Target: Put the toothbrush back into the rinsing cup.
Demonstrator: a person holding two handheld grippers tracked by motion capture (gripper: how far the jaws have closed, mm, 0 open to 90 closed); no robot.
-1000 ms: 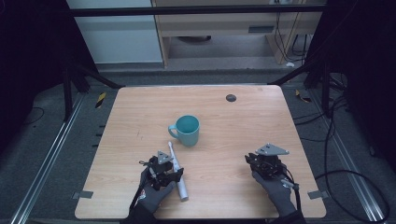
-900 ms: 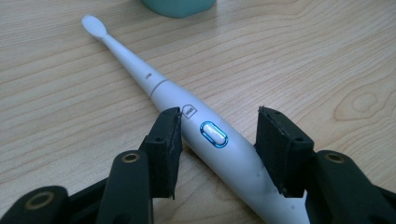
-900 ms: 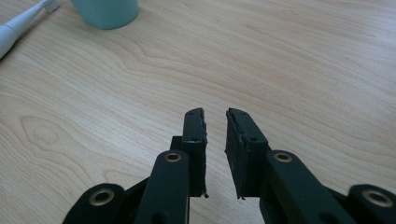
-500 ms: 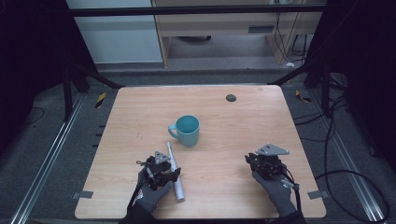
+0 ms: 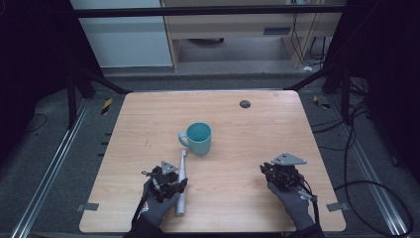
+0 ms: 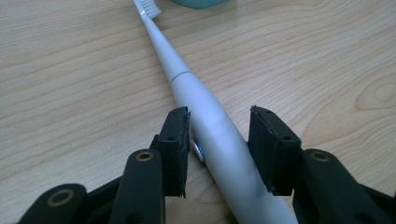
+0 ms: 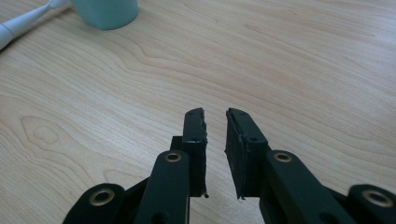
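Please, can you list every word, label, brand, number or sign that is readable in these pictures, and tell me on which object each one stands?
There are none to quote.
The electric toothbrush shows a plain white body with a small round button, no lettering.
The teal mug is plain.
The wooden table carries no print; the dark round spot near its far edge is not a readable sign.
The yellow-black striped tapes on the floor bear no words.

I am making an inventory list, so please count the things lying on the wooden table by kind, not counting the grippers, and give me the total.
Toothbrush: 1, white, lying flat between the left gripper's jaws, which have just been closing.
Mug: 1, teal, upright.
Small dark round spot: 1, near the table's far edge; what it is cannot be told.
Total: 3
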